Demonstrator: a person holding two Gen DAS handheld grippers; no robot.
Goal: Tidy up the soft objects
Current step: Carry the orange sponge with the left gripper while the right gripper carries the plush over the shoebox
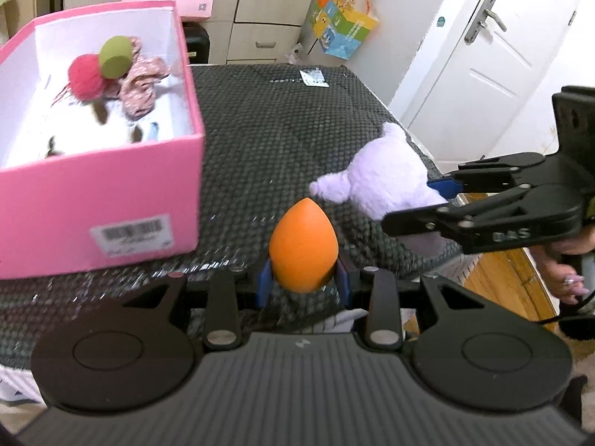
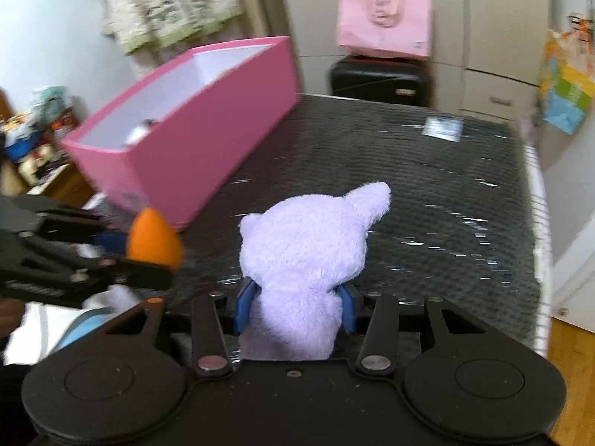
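The surface is a dark quilted mat [image 1: 282, 126] with a woven pattern; it fills the middle of both views. Behind it, at the upper right of the left wrist view, are a white door [image 1: 494, 55] and a colourful paper bag [image 1: 344, 24]. A pink bag [image 2: 385, 22] sits on a black case [image 2: 379, 80] at the top centre of the right wrist view.

At the left of the left wrist view a pink box [image 1: 100, 208] stands open on the mat. Inside it lie a red yarn ball [image 1: 84, 76], a green sponge [image 1: 115, 55] and a floral fabric piece [image 1: 143, 83]. A small label [image 1: 313, 77] lies far back on the mat.

The left gripper [image 1: 303, 282] clamps an orange sponge [image 1: 303, 245] at its wide base. Its long axis runs forward and its tip points up the frame. The right gripper [image 2: 295, 308] squeezes a lilac plush toy [image 2: 306, 256] at its lower body, with the head upward. Both objects are held just beside each other, near the box corner.
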